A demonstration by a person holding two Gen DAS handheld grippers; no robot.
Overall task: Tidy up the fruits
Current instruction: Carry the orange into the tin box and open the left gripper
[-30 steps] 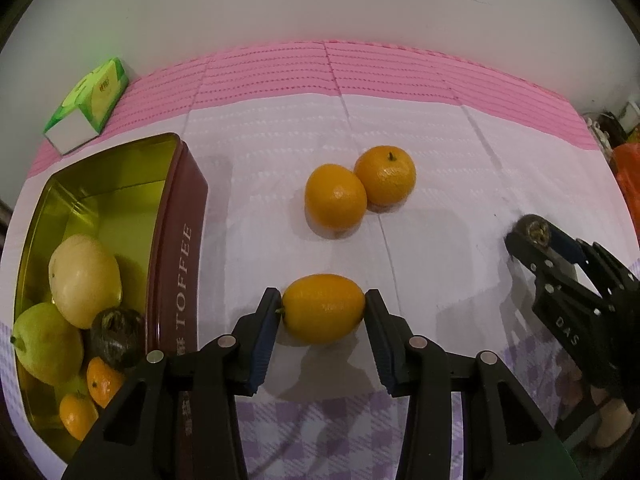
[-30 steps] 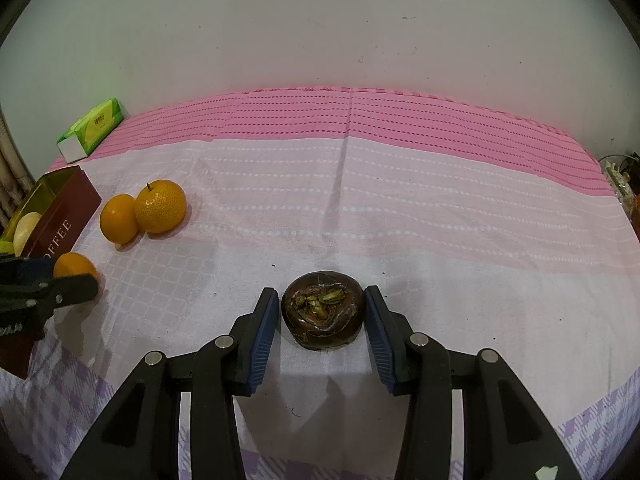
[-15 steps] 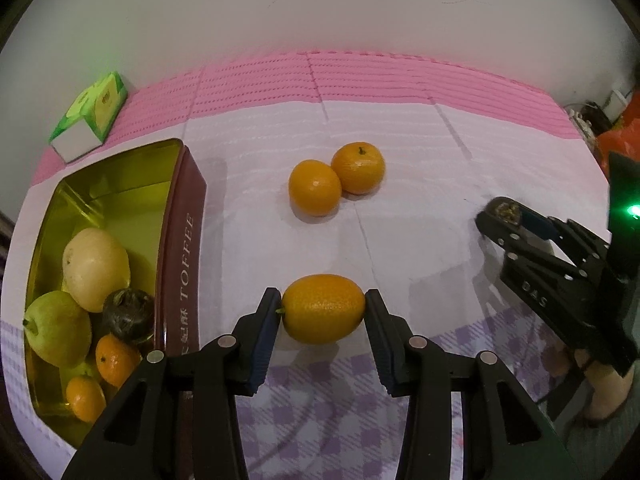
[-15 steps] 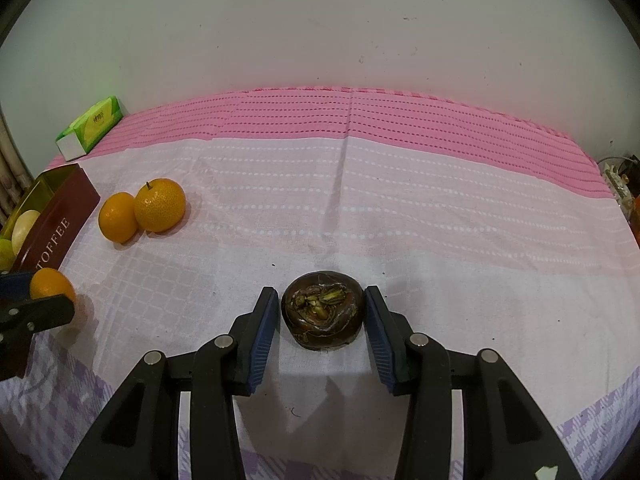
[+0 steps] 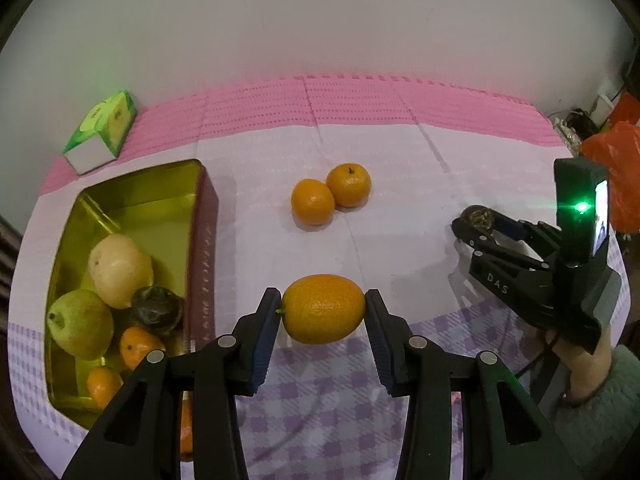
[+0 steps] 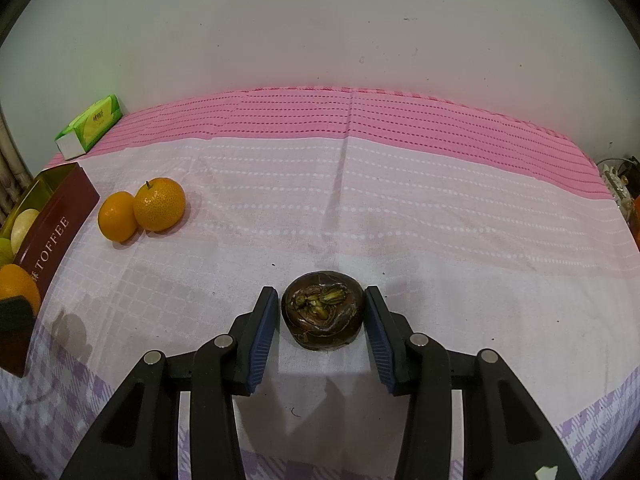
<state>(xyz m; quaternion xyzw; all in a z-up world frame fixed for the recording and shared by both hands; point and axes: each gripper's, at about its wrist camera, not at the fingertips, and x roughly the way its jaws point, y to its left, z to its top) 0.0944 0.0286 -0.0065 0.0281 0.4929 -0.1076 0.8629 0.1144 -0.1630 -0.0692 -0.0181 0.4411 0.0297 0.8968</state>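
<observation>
Left tongs clamped on oval orange, lifted above table. Toffee tin lay at 9 o'clock, already holding pears, dark fruit, small oranges. Right tongs sat around dark brown fruit, pads close; firm grip could not be told. Two oranges waited at 12 o'clock. Advice: carry orange over tin rim, lower into free far end, release gently.

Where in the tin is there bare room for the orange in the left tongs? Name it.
The far half of the tin is bare gold floor, bordered by its far wall and the yellow pear. The near half is crowded: green pear, dark fruit, small oranges.
</observation>
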